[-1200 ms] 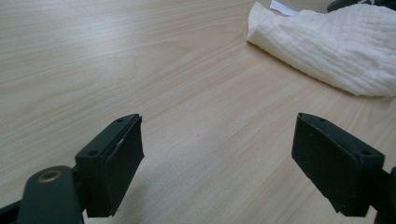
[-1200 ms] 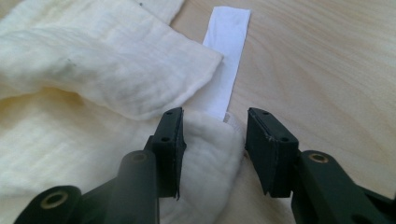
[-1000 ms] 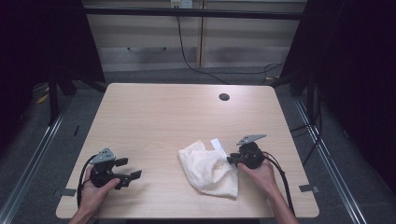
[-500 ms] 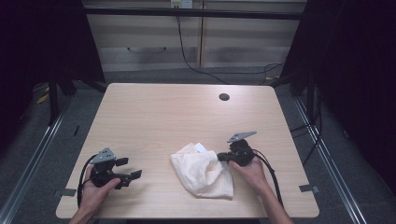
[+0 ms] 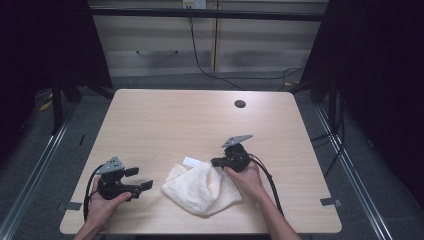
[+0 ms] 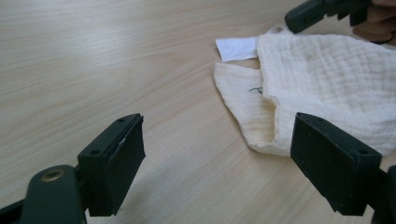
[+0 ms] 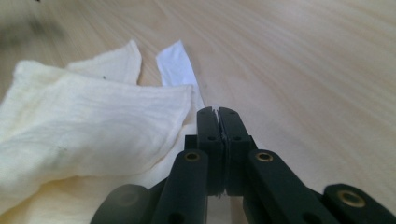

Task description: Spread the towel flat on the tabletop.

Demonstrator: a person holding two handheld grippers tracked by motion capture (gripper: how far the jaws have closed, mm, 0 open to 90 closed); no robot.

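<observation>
Cloth blurred and cut off at left edge in right gripper view.

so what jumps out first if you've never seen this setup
The cream cloth lies crumpled and partly folded near the front edge of the pale wooden table, a white tag poking out from its far side. The right gripper has its jaws pressed together on the cloth's edge, while the left gripper rests open on the table off to the cloth's left.

Cloth on table near front edge, between left tool and right tool
</observation>
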